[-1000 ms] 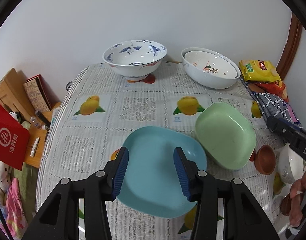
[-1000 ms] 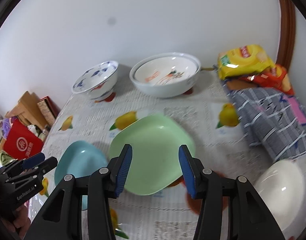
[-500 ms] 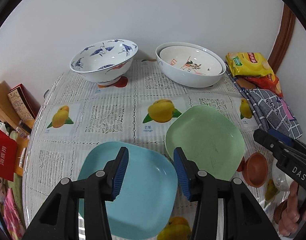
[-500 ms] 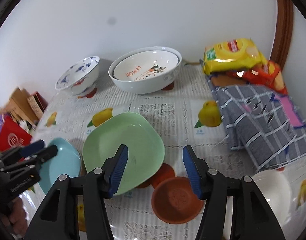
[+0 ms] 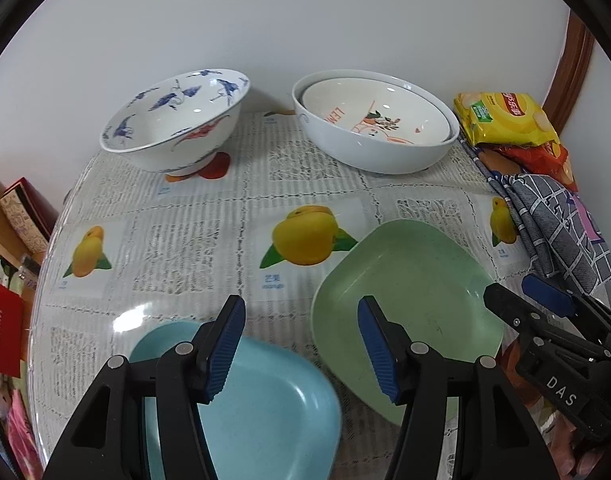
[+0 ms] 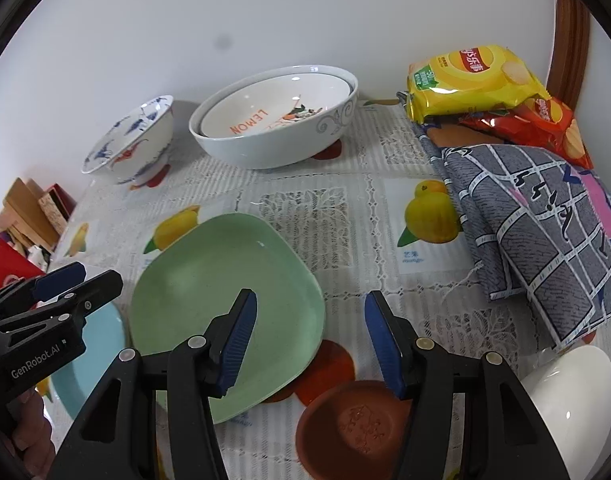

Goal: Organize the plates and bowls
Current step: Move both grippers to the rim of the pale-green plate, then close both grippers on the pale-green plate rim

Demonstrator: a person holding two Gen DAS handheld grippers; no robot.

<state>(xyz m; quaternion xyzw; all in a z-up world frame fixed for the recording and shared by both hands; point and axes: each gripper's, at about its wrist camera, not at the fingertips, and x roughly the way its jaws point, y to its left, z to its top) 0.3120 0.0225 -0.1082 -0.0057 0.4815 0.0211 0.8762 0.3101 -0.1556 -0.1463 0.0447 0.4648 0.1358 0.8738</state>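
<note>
Green square plate [image 6: 225, 308] is lying flat on the tablecloth, its near right corner sitting under the right gripper [image 6: 310, 338]; that gripper's jaws are standing open, nothing between the pads. Blue square plate [image 5: 257, 408] is sitting below the left gripper [image 5: 301, 350], whose jaws are opening, empty. Both plates are probably light, stiff plastic or melamine, slick when glazed; pinching the raised rim at a corner looks best. Small brown dish [image 6: 353, 428] is waiting just under the right jaws.
</note>
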